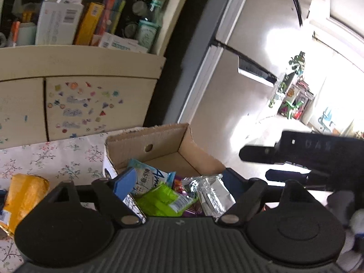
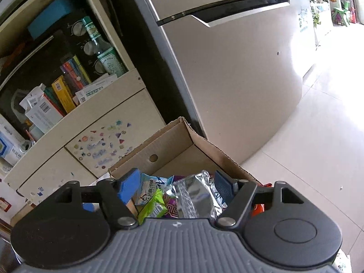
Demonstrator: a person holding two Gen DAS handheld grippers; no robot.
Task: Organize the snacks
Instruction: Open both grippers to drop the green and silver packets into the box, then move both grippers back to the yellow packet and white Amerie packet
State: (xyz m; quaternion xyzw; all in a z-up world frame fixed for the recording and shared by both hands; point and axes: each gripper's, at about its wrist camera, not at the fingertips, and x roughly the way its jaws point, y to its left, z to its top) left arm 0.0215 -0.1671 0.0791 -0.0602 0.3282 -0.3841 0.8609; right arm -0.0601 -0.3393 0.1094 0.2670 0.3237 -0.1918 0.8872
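Left tongs: my left tongs [image 1: 176, 180] are spread wide and hold nothing, poised above the near end of the cardboard box [image 1: 163, 145]
Right tongs: my right tongs [image 2: 176, 182] are spread too, empty, over the same pile; they also show at the right edge of the left view
Snacks in box: a light blue packet [image 1: 151, 175], a green packet [image 1: 159, 196], a purple wrapper [image 2: 171, 207] and a silver foil pouch [image 1: 212, 192] lie heaped at the near end; the far half is bare
Left outside: a yellow bag [image 1: 22, 202] lies on the floral worktop [image 1: 52, 157], beside the box
Progress: I judge it well along, with most snacks boxed and at least the yellow bag to go
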